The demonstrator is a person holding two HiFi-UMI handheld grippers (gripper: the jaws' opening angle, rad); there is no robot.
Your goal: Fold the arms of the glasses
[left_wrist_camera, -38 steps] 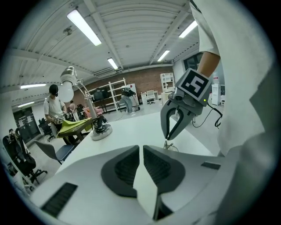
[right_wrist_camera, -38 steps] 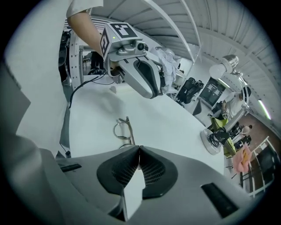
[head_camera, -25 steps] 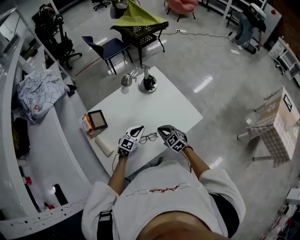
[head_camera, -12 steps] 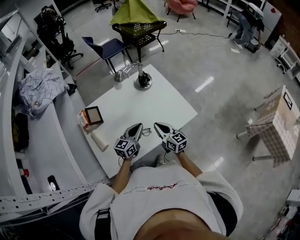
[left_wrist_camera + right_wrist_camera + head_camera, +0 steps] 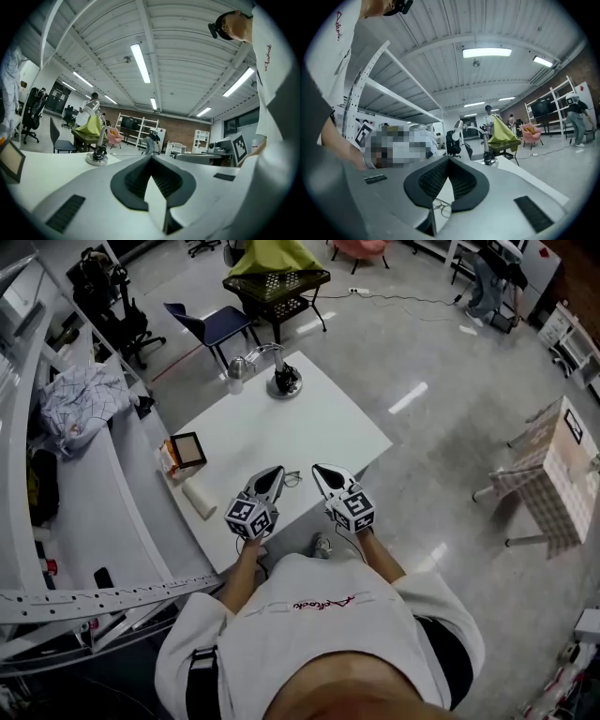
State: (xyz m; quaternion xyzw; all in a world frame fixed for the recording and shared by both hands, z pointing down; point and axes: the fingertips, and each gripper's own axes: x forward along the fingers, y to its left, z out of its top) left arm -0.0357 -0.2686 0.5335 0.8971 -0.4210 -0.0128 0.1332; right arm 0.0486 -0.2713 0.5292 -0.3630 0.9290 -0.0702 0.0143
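Observation:
The thin-framed glasses (image 5: 292, 480) lie on the white table (image 5: 319, 423) near its front edge; whether their arms are folded is too small to tell. Both grippers are held level above that edge. My left gripper (image 5: 274, 473) is just left of the glasses, and in its own view its jaws (image 5: 151, 157) meet at the tips with nothing between them. My right gripper (image 5: 320, 471) is just right of them. Its jaws (image 5: 449, 160) are closing the last bit, tips together and empty. Through the gap under them the glasses (image 5: 440, 206) show on the table below.
A desk lamp (image 5: 279, 379) stands at the table's far corner. A framed box (image 5: 186, 452) and a white roll (image 5: 200, 498) lie at the left edge. Beyond are a blue chair (image 5: 217, 326) and a small table under green cloth (image 5: 277, 273). A shelf rail runs along the left.
Both grippers have lifted off the table and drawn slightly back from the glasses, which stay lying where they were. The head view has shifted upward.

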